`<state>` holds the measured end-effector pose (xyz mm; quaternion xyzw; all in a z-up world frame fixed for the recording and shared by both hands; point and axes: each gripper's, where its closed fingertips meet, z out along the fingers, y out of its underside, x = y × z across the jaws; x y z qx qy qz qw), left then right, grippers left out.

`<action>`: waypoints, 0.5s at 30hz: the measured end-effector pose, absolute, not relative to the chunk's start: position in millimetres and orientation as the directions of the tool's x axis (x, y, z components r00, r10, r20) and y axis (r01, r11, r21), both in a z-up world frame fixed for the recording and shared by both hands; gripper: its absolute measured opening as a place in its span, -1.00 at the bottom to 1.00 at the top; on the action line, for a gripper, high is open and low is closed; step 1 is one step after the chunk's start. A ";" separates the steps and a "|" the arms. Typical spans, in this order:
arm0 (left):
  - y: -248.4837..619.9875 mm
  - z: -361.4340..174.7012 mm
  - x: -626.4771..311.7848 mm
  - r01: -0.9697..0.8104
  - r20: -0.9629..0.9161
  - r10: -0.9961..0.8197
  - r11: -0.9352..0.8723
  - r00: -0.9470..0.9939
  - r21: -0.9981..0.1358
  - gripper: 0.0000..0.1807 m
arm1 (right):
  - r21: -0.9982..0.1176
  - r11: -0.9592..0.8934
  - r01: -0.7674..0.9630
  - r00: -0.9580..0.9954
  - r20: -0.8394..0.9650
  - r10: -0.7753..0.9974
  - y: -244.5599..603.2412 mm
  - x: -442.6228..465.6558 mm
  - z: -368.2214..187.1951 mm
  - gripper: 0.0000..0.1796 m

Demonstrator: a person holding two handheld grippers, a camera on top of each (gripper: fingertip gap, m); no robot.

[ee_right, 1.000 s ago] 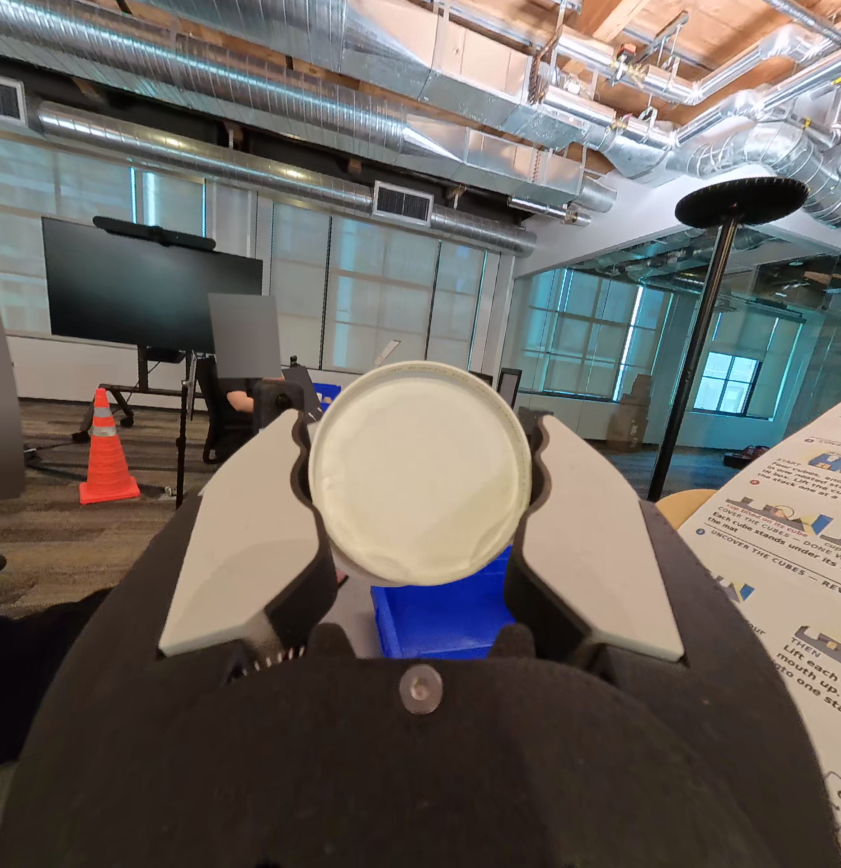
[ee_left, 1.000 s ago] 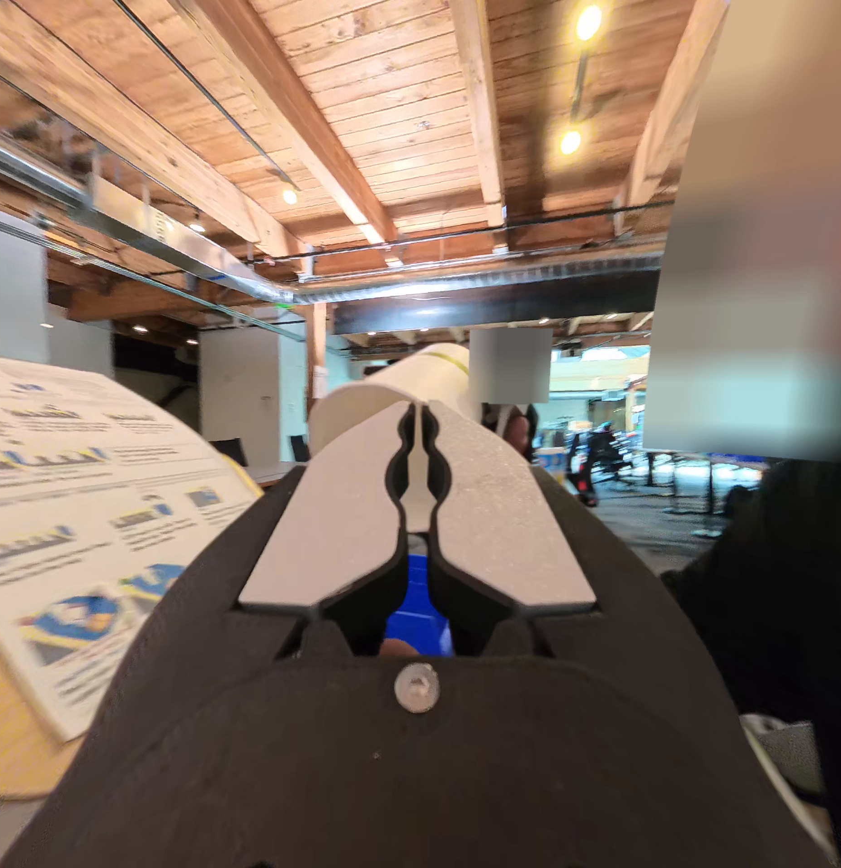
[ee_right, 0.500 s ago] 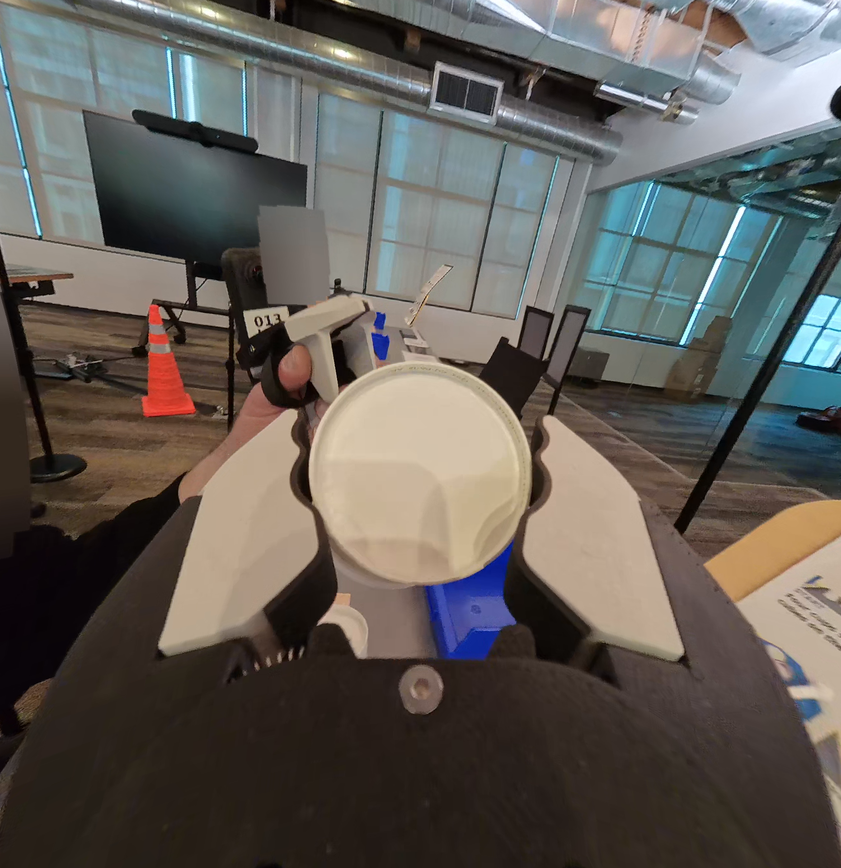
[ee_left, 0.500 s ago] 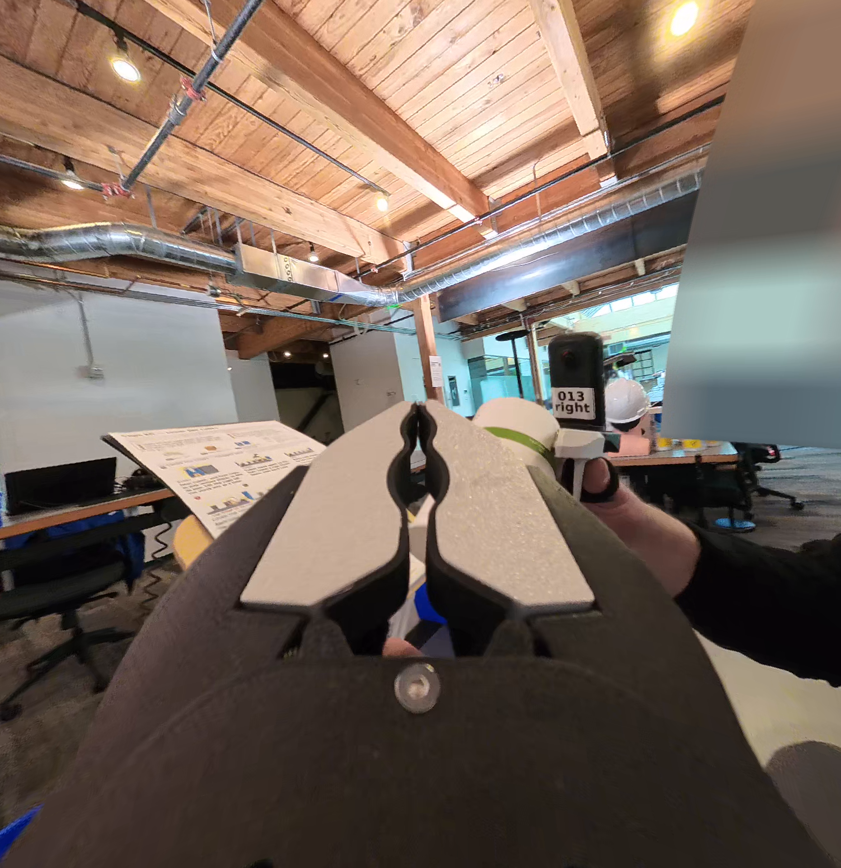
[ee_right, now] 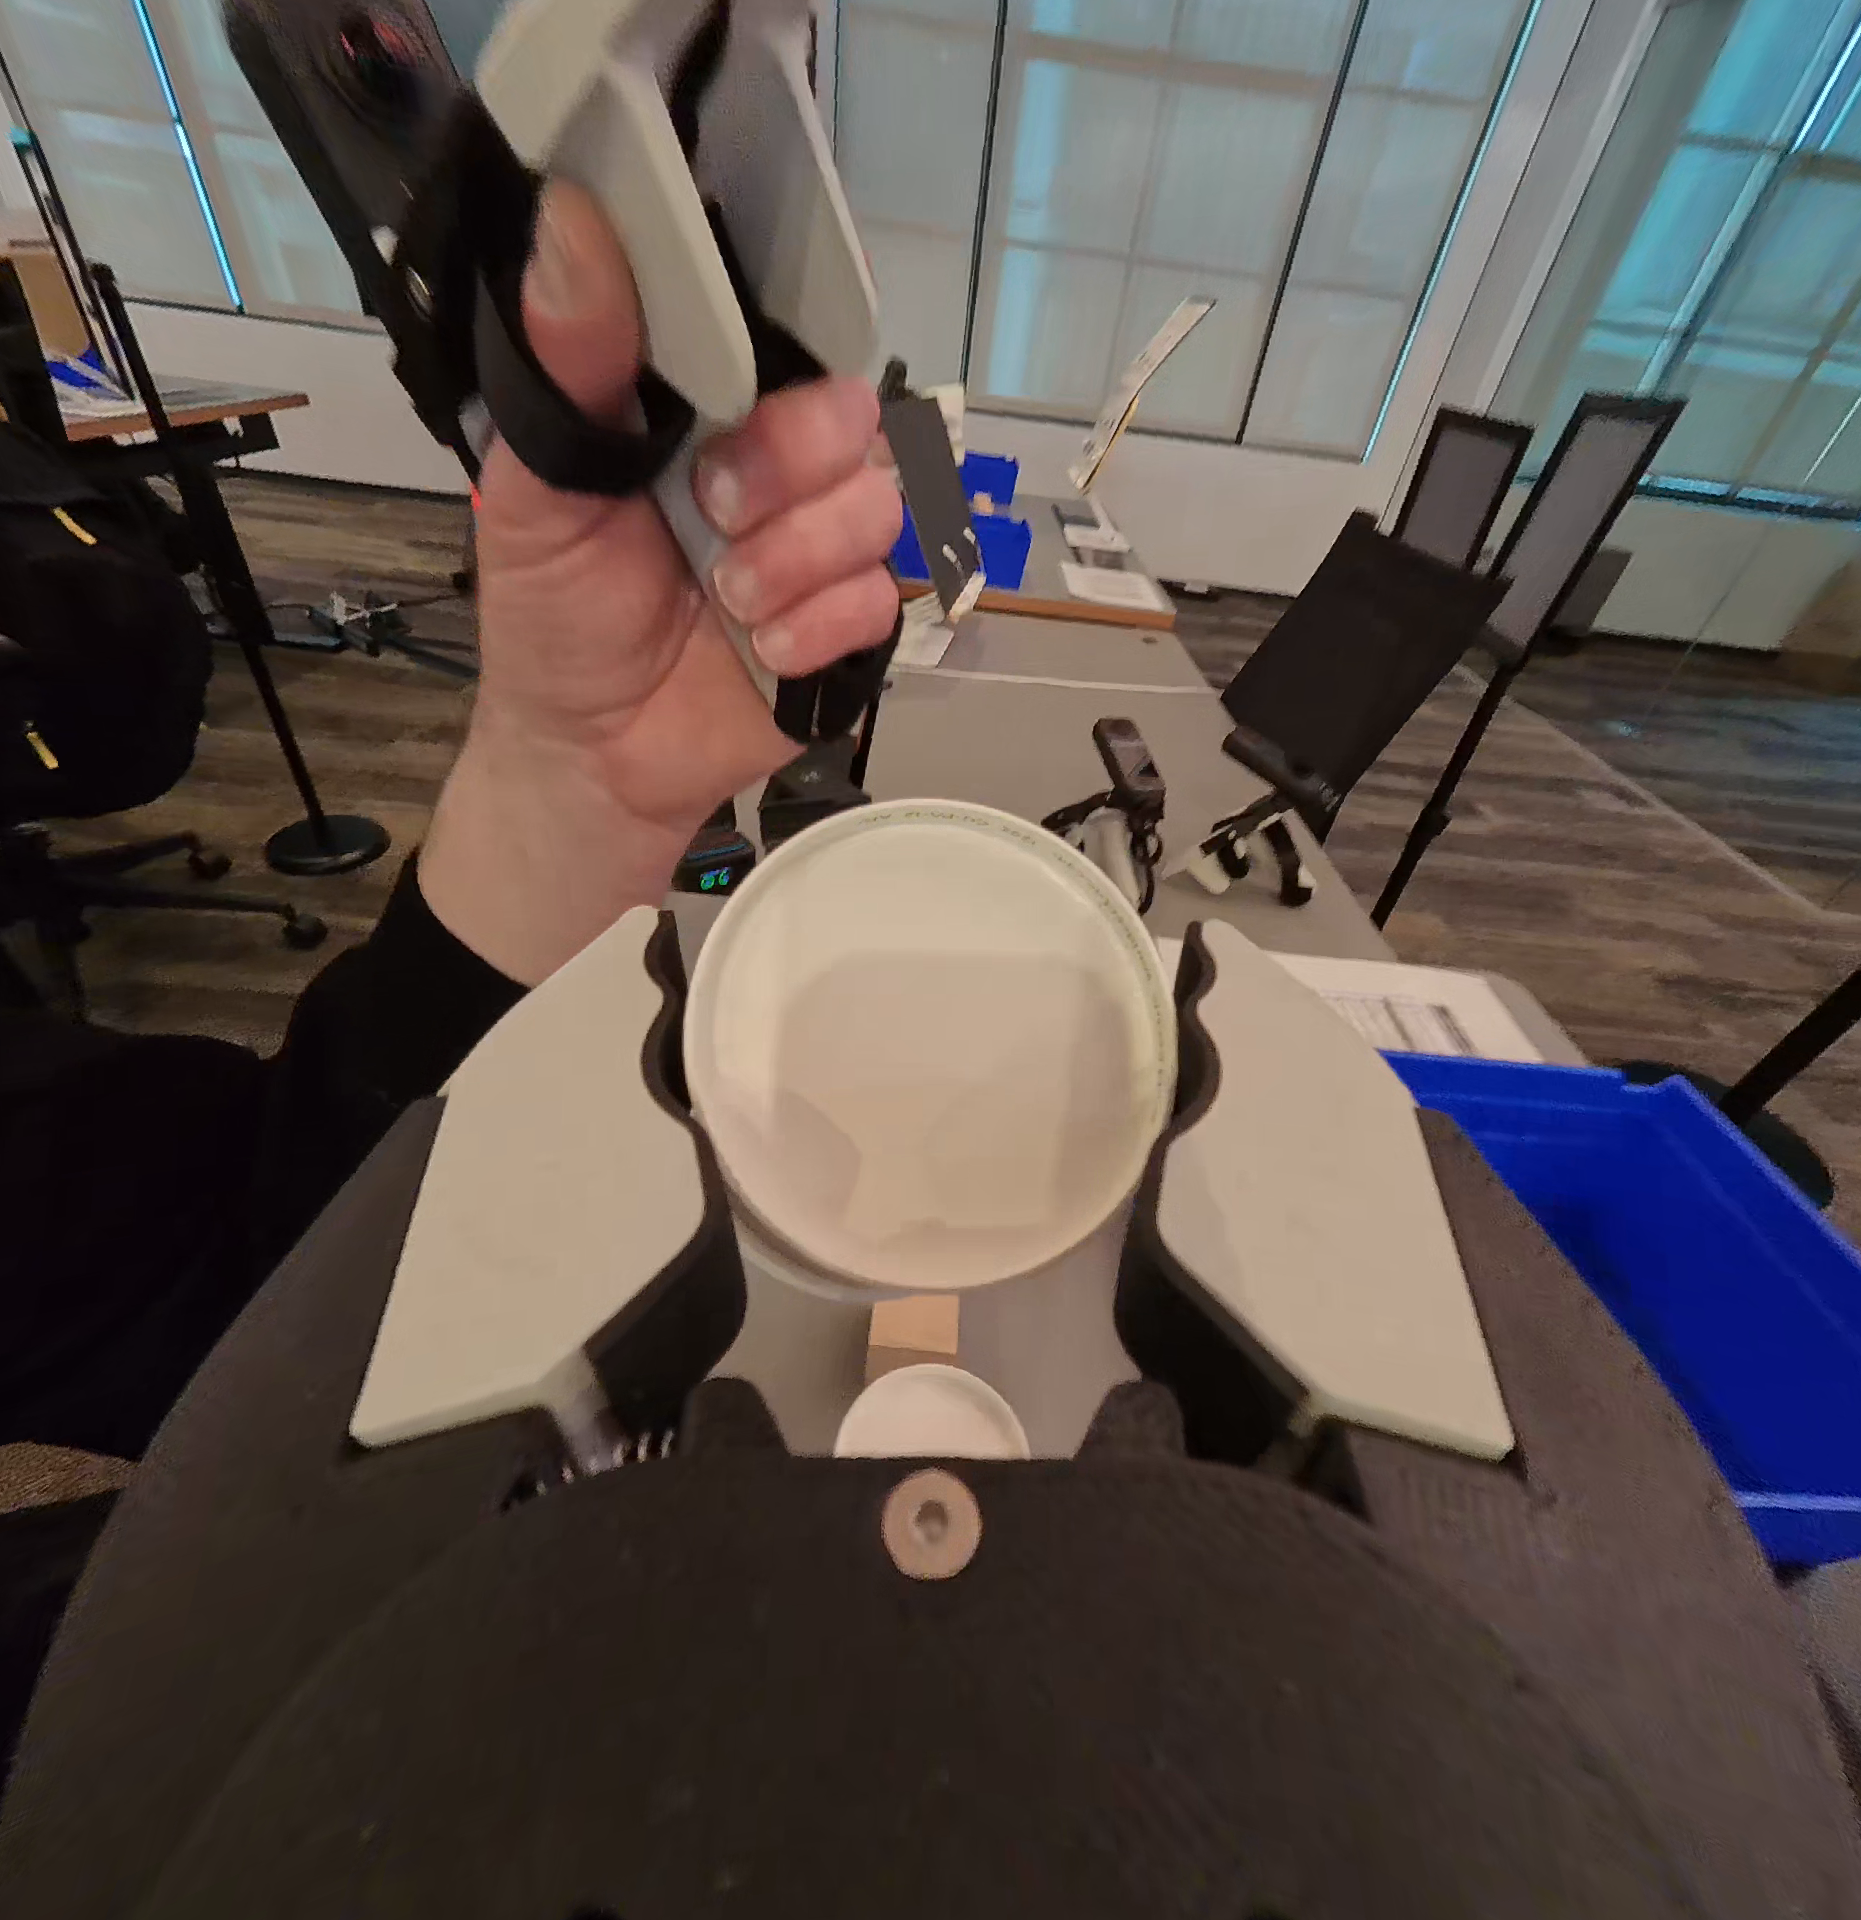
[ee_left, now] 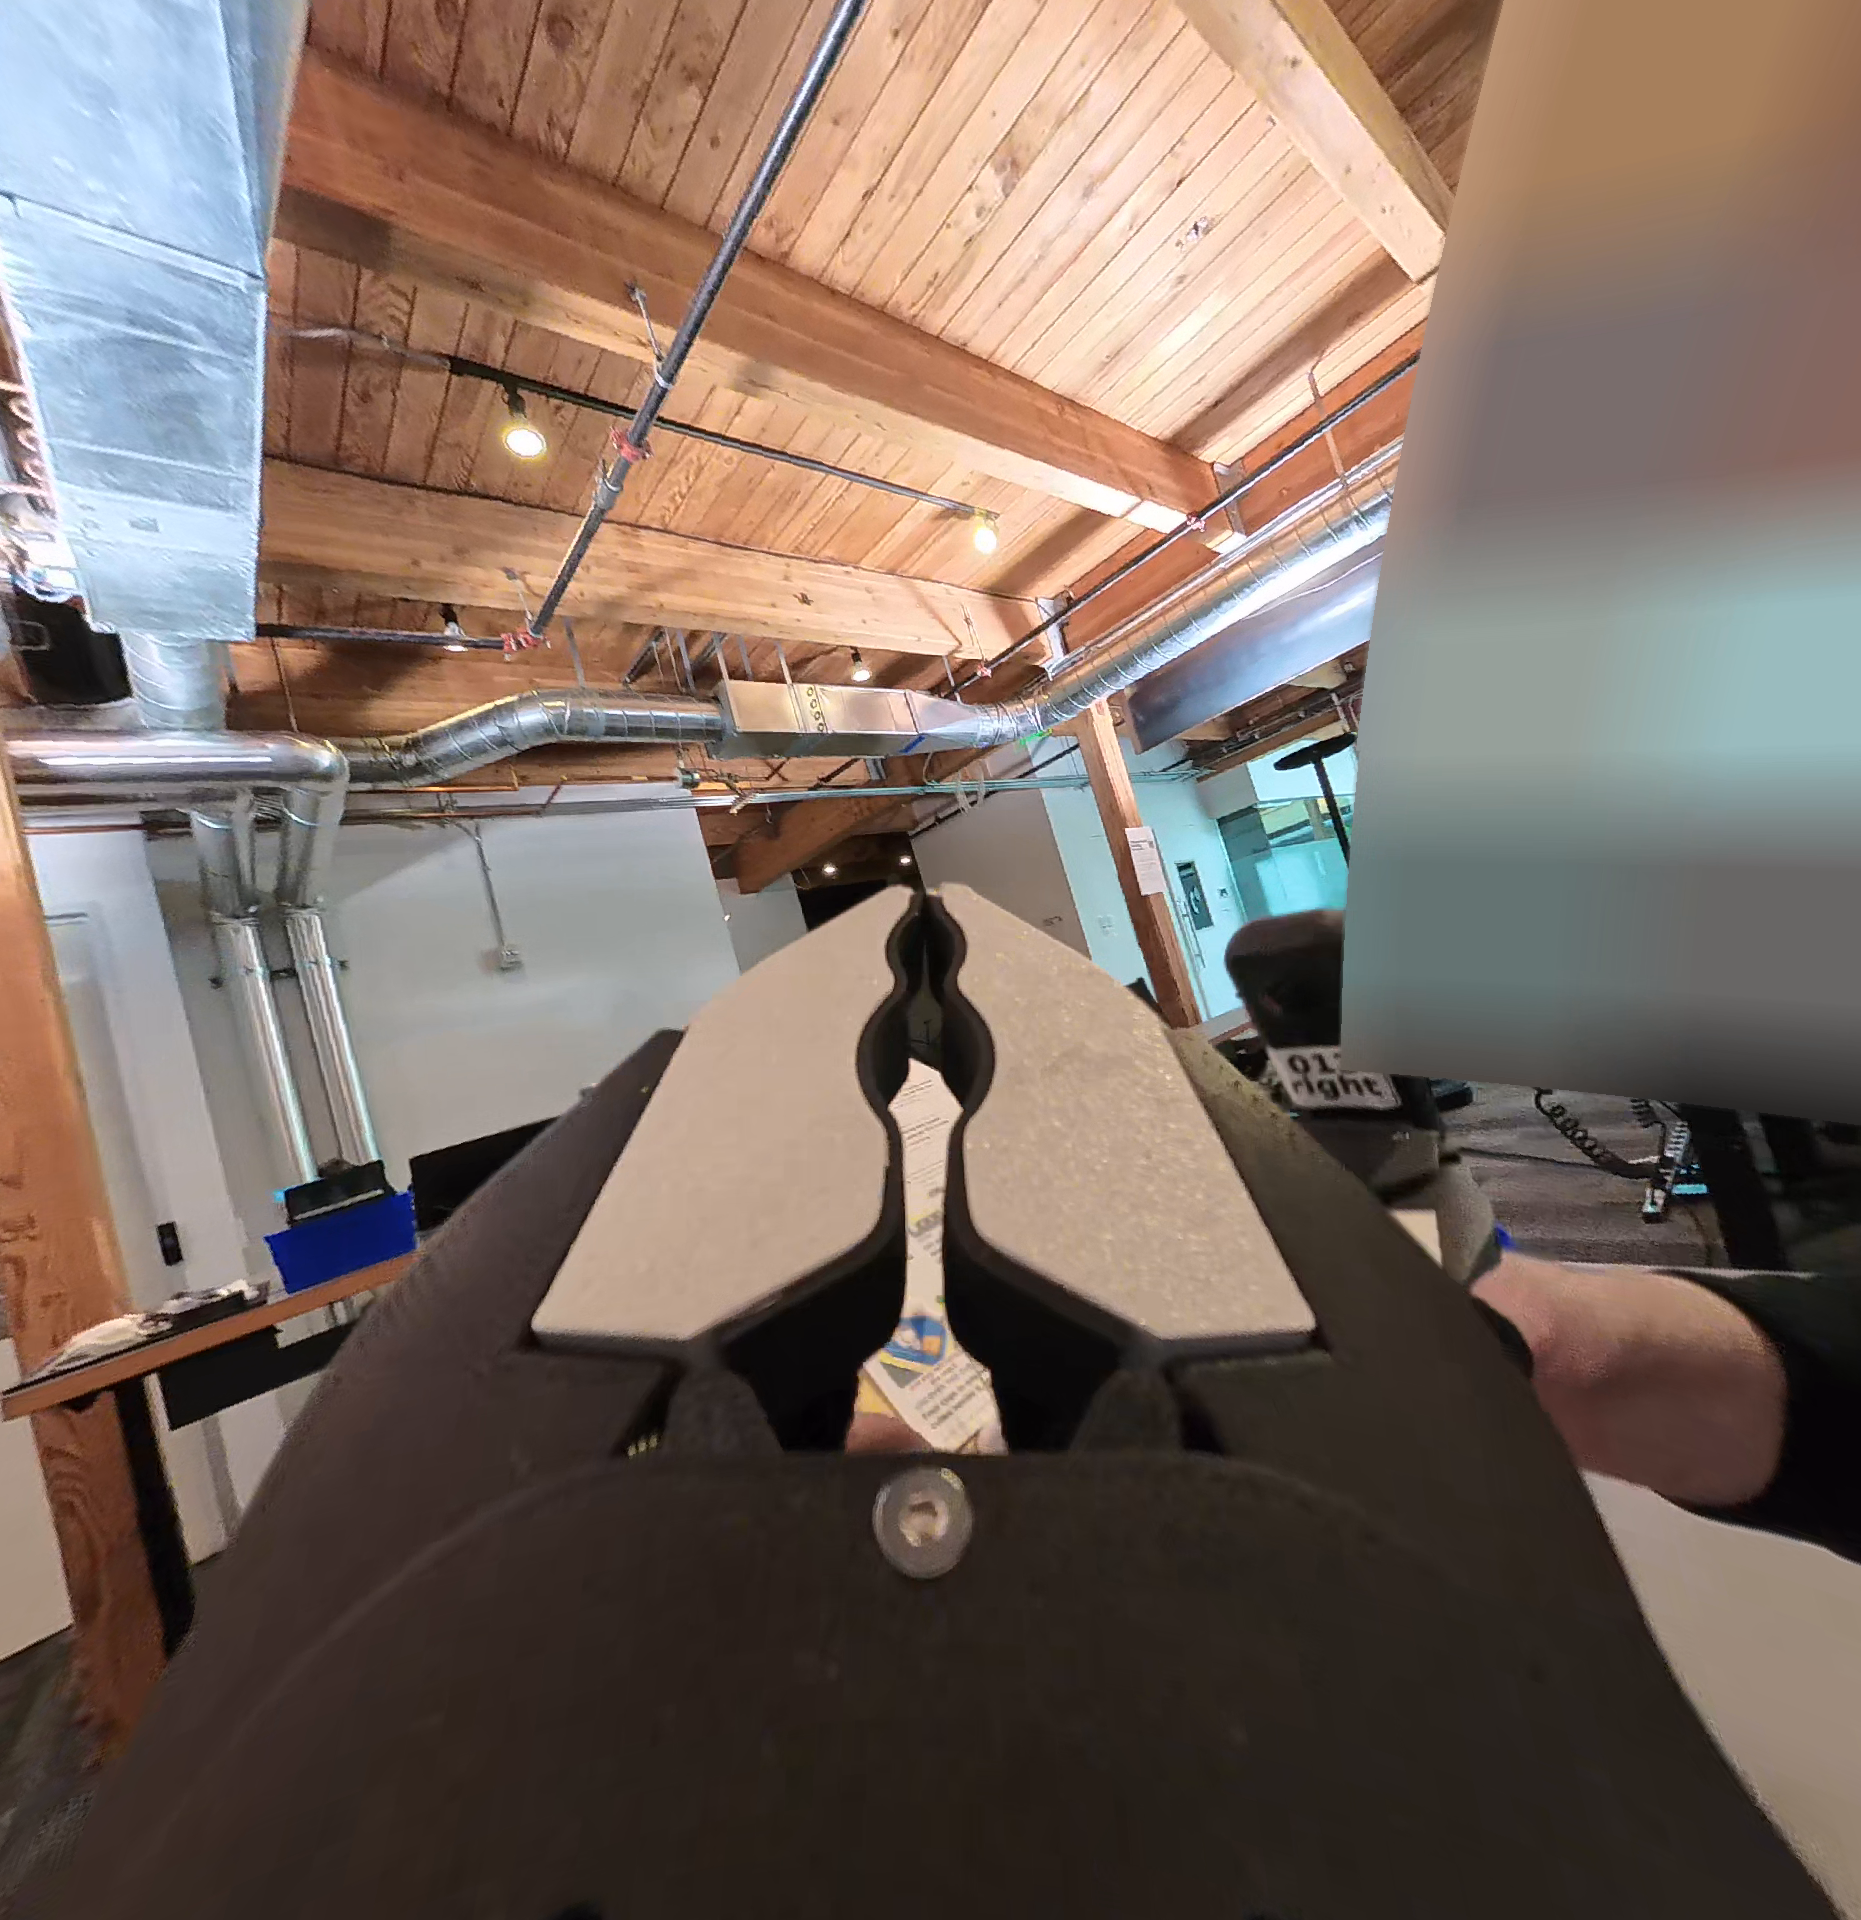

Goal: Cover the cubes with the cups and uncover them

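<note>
The grey worktop (ee_right: 1019,717) has come into sight below. Right gripper (ee_right: 931,1049) fingers still squeeze the white cup (ee_right: 931,1060) above a cube (ee_right: 913,1335) (ready to cover). Left gripper (ee_left: 924,935) fingers stay closed, empty.

Open-plan office — desks (ee_right: 1040,665), office chair (ee_right: 84,665), exposed ducts (ee_left: 552,727), timber ceiling (ee_left: 905,260).

The white cup (ee_right: 931,1049) presents only its round base; its wall and mouth are hidden behind that base. Below the cup, a wooden cube (ee_right: 913,1338) shows one narrow face, and a second white cup (ee_right: 932,1415) beneath it is cut off by the right gripper's (ee_right: 931,1039) black body. Above the cup, the left gripper (ee_right: 635,208) is motion-blurred and cropped by the top edge.
</note>
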<state>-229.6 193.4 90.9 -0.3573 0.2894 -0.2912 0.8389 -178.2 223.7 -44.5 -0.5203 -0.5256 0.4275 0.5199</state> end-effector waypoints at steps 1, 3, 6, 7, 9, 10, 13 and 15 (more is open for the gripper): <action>190.9 92.3 -232.5 0.278 -0.283 -0.689 0.583 0.668 -0.763 -1.00 | -0.989 0.079 0.123 0.078 0.089 0.993 222.8 -185.1 -51.4 0.01; 186.3 95.0 -237.9 0.270 -0.294 -0.674 0.600 0.678 -0.754 -1.00 | -0.986 0.055 0.159 0.076 0.067 0.995 221.5 -196.5 -64.0 0.01; 180.6 98.1 -244.5 0.261 -0.307 -0.656 0.620 0.690 -0.740 -1.00 | -0.978 0.038 0.206 0.093 0.058 0.994 224.3 -207.2 -80.5 0.01; 179.1 99.1 -246.5 0.260 -0.309 -0.652 0.626 0.692 -0.736 -1.00 | -0.975 0.032 0.222 0.105 0.057 0.993 226.9 -209.8 -86.2 0.01; 177.0 100.4 -250.6 0.257 -0.313 -0.643 0.634 0.699 -0.729 -1.00 | -0.970 0.011 0.242 0.116 0.040 0.992 230.5 -215.2 -96.7 0.01; 176.4 101.0 -252.8 0.257 -0.313 -0.639 0.638 0.702 -0.726 -1.00 | -0.968 -0.003 0.252 0.120 0.028 0.992 232.1 -217.9 -102.1 0.01; 174.2 102.7 -259.0 0.271 -0.306 -0.638 0.643 0.706 -0.716 -1.00 | -0.957 -0.028 0.290 0.140 0.013 0.990 237.3 -225.8 -120.2 0.01; 173.8 103.3 -261.8 0.284 -0.300 -0.644 0.642 0.704 -0.712 -1.00 | -0.944 -0.048 0.327 0.166 0.008 0.986 241.2 -230.9 -135.6 0.01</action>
